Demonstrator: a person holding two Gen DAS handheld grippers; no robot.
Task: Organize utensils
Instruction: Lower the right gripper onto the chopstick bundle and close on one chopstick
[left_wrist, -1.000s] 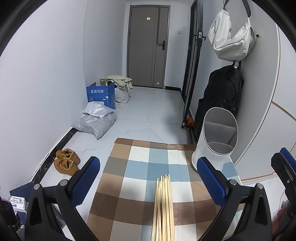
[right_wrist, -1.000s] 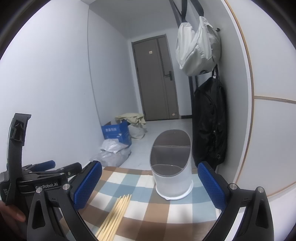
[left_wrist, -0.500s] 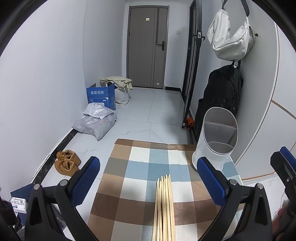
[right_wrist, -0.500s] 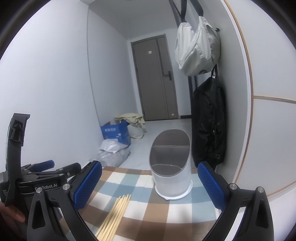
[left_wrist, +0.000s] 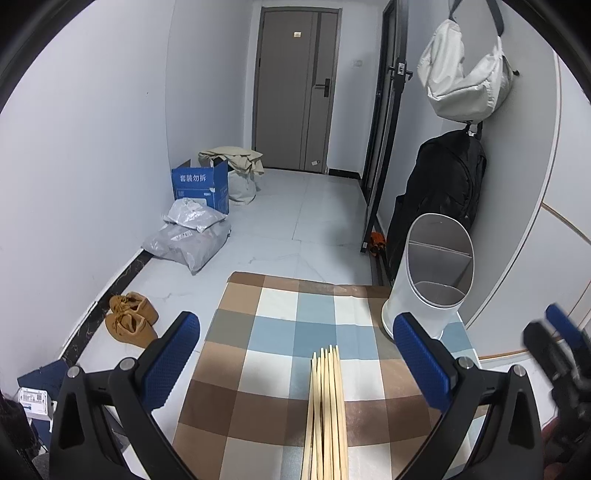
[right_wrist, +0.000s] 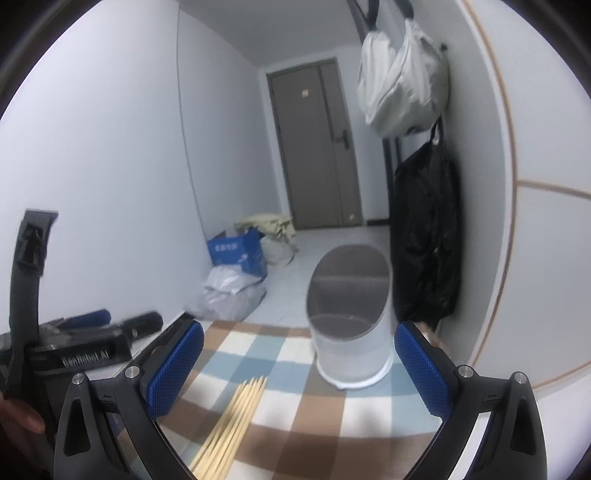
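Note:
A bundle of several wooden chopsticks (left_wrist: 327, 410) lies on a checked cloth (left_wrist: 280, 354), pointing away from me. It also shows in the right wrist view (right_wrist: 231, 428). A white two-compartment utensil holder (left_wrist: 432, 273) stands at the cloth's far right corner; it also shows in the right wrist view (right_wrist: 351, 325). My left gripper (left_wrist: 295, 362) is open and empty, hovering above the chopsticks. My right gripper (right_wrist: 295, 369) is open and empty, with the holder between its fingers in view. Each gripper shows at the edge of the other's view.
Brown shoes (left_wrist: 129, 319), grey parcels (left_wrist: 188, 236) and a blue box (left_wrist: 199, 184) lie along the left wall. A black bag (left_wrist: 443, 184) and a white bag (left_wrist: 465, 74) hang on the right wall behind the holder. A grey door (left_wrist: 295, 92) stands at the far end.
The right gripper has shifted, its view now blurred and turned slightly right. The left gripper has barely moved. Chopsticks and holder have not moved.

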